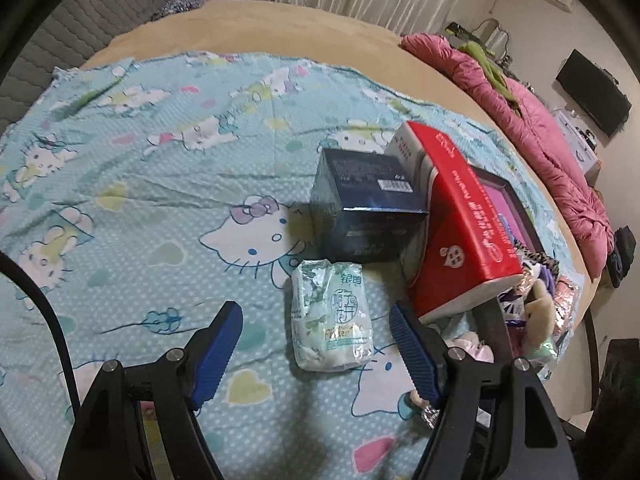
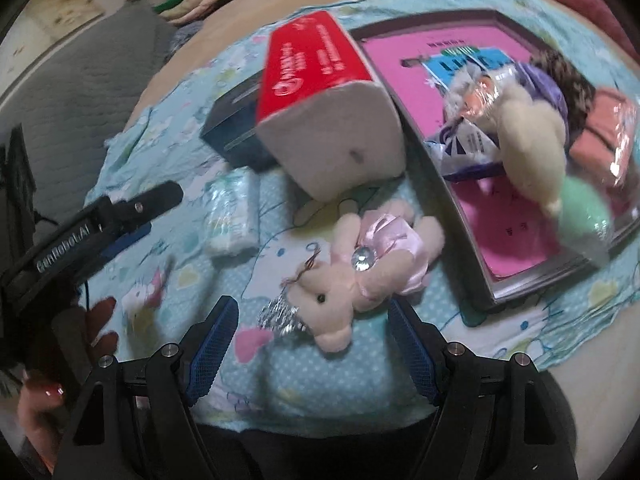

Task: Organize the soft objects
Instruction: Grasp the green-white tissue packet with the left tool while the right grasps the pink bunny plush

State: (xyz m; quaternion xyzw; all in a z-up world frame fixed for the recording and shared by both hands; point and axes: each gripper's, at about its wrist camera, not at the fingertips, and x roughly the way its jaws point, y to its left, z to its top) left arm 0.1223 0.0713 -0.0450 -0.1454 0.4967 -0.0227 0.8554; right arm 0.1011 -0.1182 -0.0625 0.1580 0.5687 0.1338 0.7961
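Both grippers stood wide open and empty over the bed (image 1: 280,28): the left gripper (image 1: 316,344) hung above the tissue pack (image 1: 331,316), the right gripper (image 2: 312,344) above the plush bear (image 2: 360,276), so the step in hand looked like the approach before a pick. From the pink-lined box (image 2: 404,60) holding other soft things, down past the red box (image 1: 460,216), each target lay between and just ahead of its jaws, apparently untouched. Next, each gripper likely needed to sink and close gently.

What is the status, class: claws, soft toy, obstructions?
Both claws open, empty. Right claw over pink plush bear. Left claw at tissue pack. Red box close behind.
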